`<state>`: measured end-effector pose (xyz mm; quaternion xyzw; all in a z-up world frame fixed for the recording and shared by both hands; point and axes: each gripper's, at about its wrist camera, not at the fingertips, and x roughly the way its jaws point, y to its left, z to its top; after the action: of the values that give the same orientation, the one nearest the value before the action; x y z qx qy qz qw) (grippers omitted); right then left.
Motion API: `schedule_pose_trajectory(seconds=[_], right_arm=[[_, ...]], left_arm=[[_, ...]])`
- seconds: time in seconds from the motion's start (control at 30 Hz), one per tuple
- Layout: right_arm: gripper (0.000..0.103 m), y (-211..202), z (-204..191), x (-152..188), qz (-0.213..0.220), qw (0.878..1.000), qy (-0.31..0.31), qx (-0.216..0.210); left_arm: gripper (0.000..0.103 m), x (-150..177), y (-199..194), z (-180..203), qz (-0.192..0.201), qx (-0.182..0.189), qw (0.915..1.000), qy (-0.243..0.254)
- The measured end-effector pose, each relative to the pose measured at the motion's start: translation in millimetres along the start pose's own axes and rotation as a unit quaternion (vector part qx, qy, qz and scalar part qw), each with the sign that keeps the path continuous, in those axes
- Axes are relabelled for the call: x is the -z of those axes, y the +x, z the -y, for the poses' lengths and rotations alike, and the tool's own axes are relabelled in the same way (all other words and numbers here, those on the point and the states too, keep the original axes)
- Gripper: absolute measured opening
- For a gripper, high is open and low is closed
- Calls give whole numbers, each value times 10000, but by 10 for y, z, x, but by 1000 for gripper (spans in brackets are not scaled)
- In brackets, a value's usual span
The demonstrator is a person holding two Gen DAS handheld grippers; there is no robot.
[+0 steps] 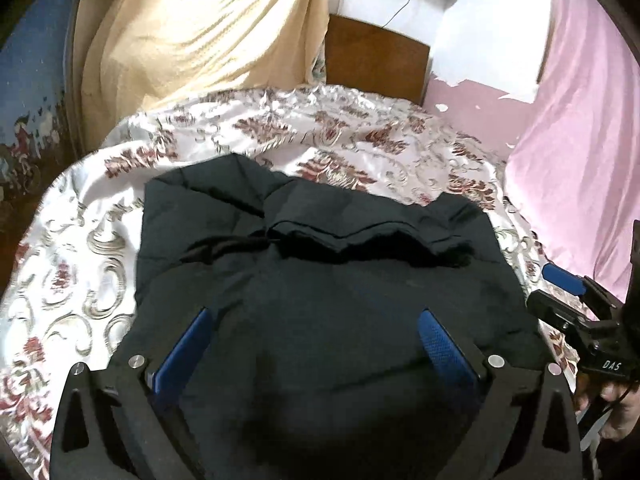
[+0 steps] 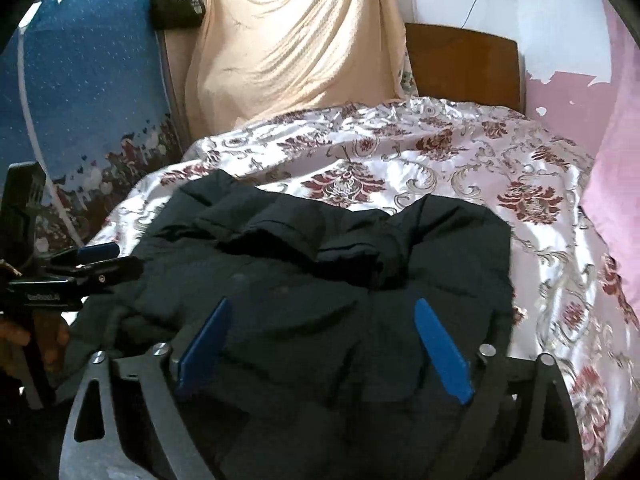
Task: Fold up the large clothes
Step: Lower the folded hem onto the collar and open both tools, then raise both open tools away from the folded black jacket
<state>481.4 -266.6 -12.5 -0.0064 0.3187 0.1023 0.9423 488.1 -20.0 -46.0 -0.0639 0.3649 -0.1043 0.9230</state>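
A large black padded jacket (image 1: 320,280) lies bunched on the floral bedspread (image 1: 340,136); it also shows in the right wrist view (image 2: 340,272). My left gripper (image 1: 316,316) is open, its blue fingers spread over the jacket's near part, holding nothing. My right gripper (image 2: 322,306) is open too, above the jacket's near edge. The right gripper shows at the right edge of the left wrist view (image 1: 560,284). The left gripper shows at the left edge of the right wrist view (image 2: 100,256).
The floral bedspread (image 2: 460,160) covers the bed. A cream cloth (image 1: 192,28) hangs behind, a wooden headboard (image 1: 376,56) stands at the back, a pink cloth (image 1: 580,140) hangs on the right. A blue patterned panel (image 2: 88,72) and a black bag (image 2: 176,0) are at the left.
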Motion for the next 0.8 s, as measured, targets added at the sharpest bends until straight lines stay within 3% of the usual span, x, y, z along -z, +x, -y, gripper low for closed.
schedule_pose_trajectory(seconds=[0.43,0.8], right_arm=[[101,-1144,-158,382,311,9993,21,211],[101,-1890,-210,704,439,9983,106,381]], left_arm=[[103,334,-1153,273,516,-225,9981,258],[103,698,-1814,271,563,-160,9979,282]])
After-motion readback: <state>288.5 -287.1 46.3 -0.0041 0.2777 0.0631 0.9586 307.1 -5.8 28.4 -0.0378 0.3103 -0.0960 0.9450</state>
